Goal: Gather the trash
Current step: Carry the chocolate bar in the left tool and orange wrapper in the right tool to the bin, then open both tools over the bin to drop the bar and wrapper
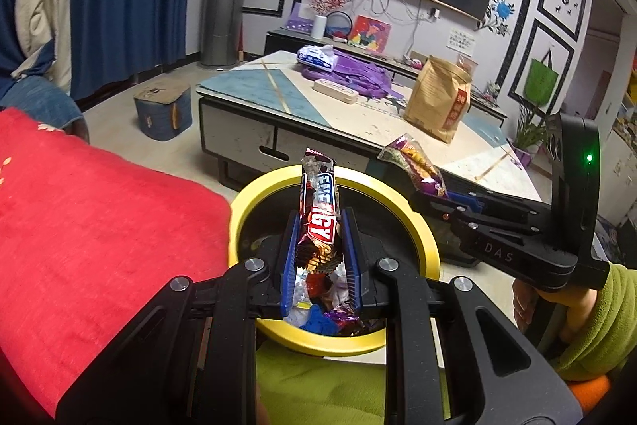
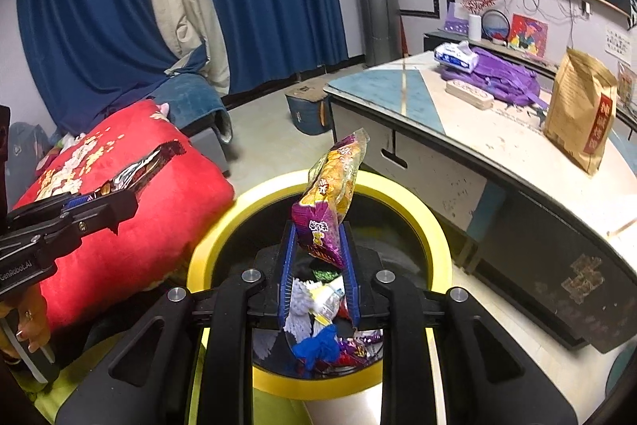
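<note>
2 claws: the left claw (image 1: 320, 222) and the right claw (image 2: 318, 245); 2 held wrappers: 1 Energy bar wrapper (image 1: 318, 210) and 1 purple snack bag (image 2: 330, 202); 1 yellow-rimmed trash bin (image 2: 434, 226); 1 counter (image 2: 497, 154) carrying 1 brown paper bag (image 2: 581, 114), 1 purple backpack (image 2: 505, 74), 1 tissue pack (image 2: 456, 55); 1 red cushion (image 2: 139, 210)

Glossy foil candy wrapper (image 1: 319, 214), crinkly plastic snack bag (image 2: 330, 202), plush red cushion (image 1: 99, 226)
</note>
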A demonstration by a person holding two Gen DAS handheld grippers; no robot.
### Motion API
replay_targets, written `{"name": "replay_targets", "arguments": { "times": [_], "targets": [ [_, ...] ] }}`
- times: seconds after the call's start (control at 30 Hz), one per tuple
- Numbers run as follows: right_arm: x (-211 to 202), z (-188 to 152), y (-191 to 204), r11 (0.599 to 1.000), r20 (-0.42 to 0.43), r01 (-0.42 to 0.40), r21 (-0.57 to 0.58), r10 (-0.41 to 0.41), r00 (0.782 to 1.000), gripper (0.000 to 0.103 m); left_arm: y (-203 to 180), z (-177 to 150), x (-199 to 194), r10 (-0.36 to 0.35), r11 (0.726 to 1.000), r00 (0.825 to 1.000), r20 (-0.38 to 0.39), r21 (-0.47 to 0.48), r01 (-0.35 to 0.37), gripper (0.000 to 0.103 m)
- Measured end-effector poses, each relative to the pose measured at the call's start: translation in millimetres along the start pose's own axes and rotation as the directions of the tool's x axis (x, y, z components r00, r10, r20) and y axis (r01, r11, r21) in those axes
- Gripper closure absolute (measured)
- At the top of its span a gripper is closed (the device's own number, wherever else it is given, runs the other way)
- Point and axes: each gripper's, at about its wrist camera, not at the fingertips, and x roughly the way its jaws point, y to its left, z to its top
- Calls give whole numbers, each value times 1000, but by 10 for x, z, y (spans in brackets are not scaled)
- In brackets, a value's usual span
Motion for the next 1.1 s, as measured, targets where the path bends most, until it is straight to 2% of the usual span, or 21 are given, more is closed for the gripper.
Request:
{"name": "replay_targets", "arguments": {
  "times": [0.4,0.57,0.67,0.93,1.1],
  "targets": [
    [92,-139,-153,999,-37,9,48,-7,999,79,-54,63,318,-31,999,998,-53,15,32,88],
    [97,-150,-196,997,-35,16,70,-14,999,66,-38,76,380,-34,999,997,-72,12,35,88],
    [90,-152,-218,997,-29,20,78,-18,999,57,-31,79,377,-31,999,997,-74,8,32,70],
    [56,-143,-179,998,-18,23,63,-21,1000,48,41,84,304,-13,1000,998,-59,-26,11,49],
    [30,-126,-178,997,-6,46,62,-46,999,37,128,106,227,-1,998,999,-41,-62,-2,24]
  ]
}}
